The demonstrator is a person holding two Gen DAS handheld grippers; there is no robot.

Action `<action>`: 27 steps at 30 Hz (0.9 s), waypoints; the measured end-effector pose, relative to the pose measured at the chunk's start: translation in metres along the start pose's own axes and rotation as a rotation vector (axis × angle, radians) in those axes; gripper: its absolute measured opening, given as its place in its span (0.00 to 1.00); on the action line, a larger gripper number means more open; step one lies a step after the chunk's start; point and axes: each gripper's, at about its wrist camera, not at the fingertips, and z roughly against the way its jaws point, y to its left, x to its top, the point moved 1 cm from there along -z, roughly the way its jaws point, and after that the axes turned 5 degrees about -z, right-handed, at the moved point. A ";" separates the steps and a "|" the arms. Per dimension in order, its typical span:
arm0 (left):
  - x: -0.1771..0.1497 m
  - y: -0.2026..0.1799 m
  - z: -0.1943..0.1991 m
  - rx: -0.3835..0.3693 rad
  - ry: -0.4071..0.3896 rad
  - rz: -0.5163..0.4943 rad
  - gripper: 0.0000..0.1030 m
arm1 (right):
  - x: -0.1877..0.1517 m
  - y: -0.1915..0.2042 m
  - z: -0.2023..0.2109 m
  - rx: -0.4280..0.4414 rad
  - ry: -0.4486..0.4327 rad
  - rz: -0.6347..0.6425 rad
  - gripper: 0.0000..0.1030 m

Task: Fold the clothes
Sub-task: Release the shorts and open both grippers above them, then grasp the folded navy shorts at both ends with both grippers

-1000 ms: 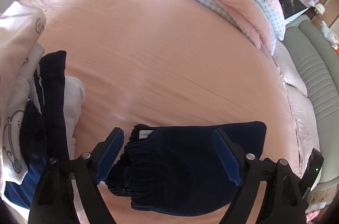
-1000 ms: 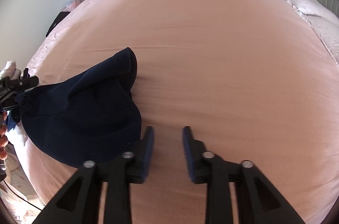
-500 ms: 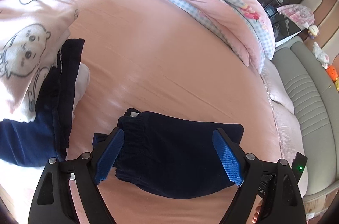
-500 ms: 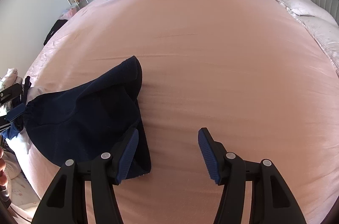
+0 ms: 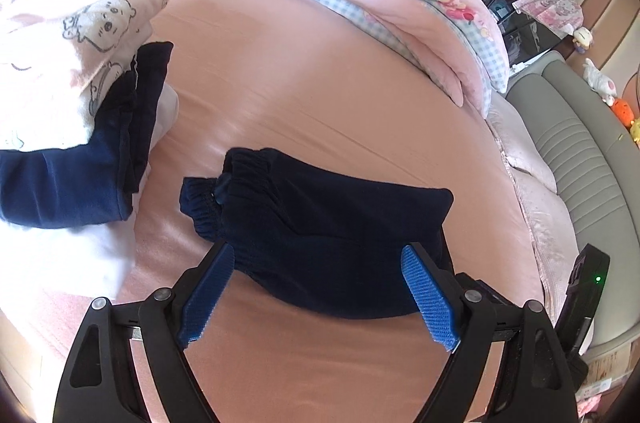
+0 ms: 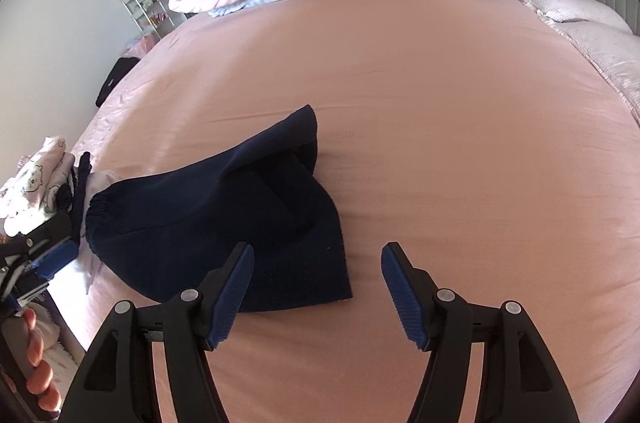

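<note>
The left tongs (image 5: pixel 316 293) stand wide and hold nothing. The right tongs (image 6: pixel 318 293) are opening, with nothing pinched. Both tip down over the folded dark blue soft trousers (image 5: pixel 332 223) on the pink bed sheet (image 5: pixel 300 83), probably let go so they lie flat. Further left sits a pile of folded clothes (image 5: pixel 68 63).

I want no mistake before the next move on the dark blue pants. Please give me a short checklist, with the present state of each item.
1. Left gripper free of cloth: ok, wide open.
2. Right gripper free of cloth: ok, jaws are opening, nothing pinched.
3. Dark blue pants lying folded on the pink sheet: ok.
4. Folded edges aligned: not ok, one corner sticks out.
5. Pants apart from the clothes pile: ok.
6. Elastic waistband flat: cannot tell.
</note>
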 end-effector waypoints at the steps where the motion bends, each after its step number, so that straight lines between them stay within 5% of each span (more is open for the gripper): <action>1: -0.003 0.000 -0.003 -0.010 0.012 0.009 0.83 | -0.002 0.001 0.002 0.017 -0.001 -0.013 0.64; 6: -0.017 0.000 -0.015 -0.050 0.050 0.067 0.83 | -0.012 0.006 0.010 0.106 0.004 -0.107 0.64; 12: -0.018 -0.014 -0.017 0.045 0.020 -0.003 0.83 | -0.020 -0.008 0.002 0.180 0.039 -0.243 0.64; 20: -0.021 -0.012 -0.026 0.038 0.045 0.009 0.83 | -0.039 -0.029 -0.019 0.410 0.120 -0.535 0.69; 27: -0.027 -0.010 -0.028 0.039 0.070 0.011 0.83 | -0.049 -0.033 -0.036 0.408 0.114 -0.682 0.69</action>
